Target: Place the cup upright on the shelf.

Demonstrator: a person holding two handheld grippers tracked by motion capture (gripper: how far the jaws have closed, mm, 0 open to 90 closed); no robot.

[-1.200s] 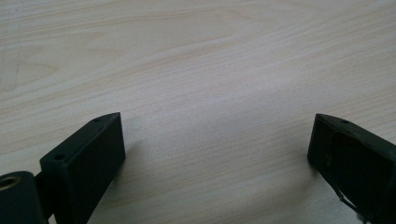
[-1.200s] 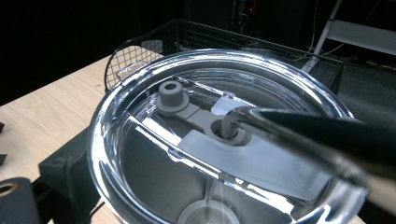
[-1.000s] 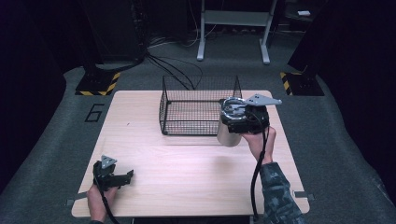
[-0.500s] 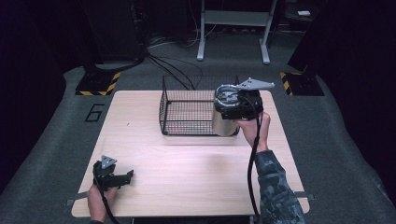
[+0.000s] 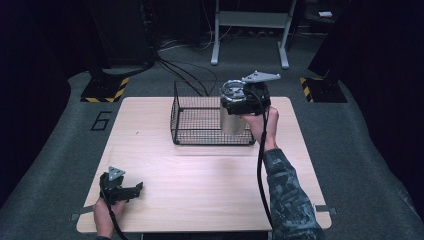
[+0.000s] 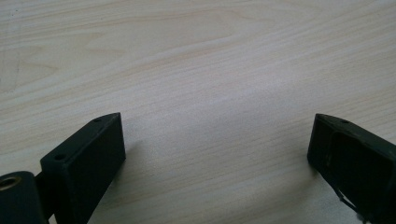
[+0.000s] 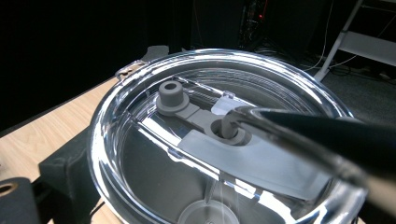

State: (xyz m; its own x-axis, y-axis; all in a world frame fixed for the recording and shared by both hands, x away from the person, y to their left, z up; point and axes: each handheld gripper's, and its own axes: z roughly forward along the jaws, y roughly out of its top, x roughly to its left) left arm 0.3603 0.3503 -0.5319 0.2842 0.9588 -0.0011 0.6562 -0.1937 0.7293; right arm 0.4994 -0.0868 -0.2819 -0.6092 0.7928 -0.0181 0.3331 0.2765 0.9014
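A steel tumbler (image 5: 233, 121) with a clear lid (image 5: 233, 90) is at the right end of the black wire basket (image 5: 176, 116), seen partly through the mesh. My right gripper (image 5: 244, 102) is shut on its upper part, and a hand holds the gripper from the near side. I cannot tell whether the tumbler touches the basket floor. In the right gripper view the lid (image 7: 205, 140) with its grey slider sits close between the jaws. My left gripper (image 5: 134, 189) rests at the table's front left. It is open (image 6: 215, 135), with only bare wood between its jaws.
The wooden table (image 5: 200, 175) spreads between the basket and the left gripper. A black cable (image 5: 261, 165) trails from the right gripper along the sleeve. Beyond the far edge stand a metal frame (image 5: 250, 30), floor cables and hazard-striped bases (image 5: 105, 92).
My right gripper has carried the tumbler away from me and slightly left, from beside the basket's right front corner to its right end. The left gripper has not moved.
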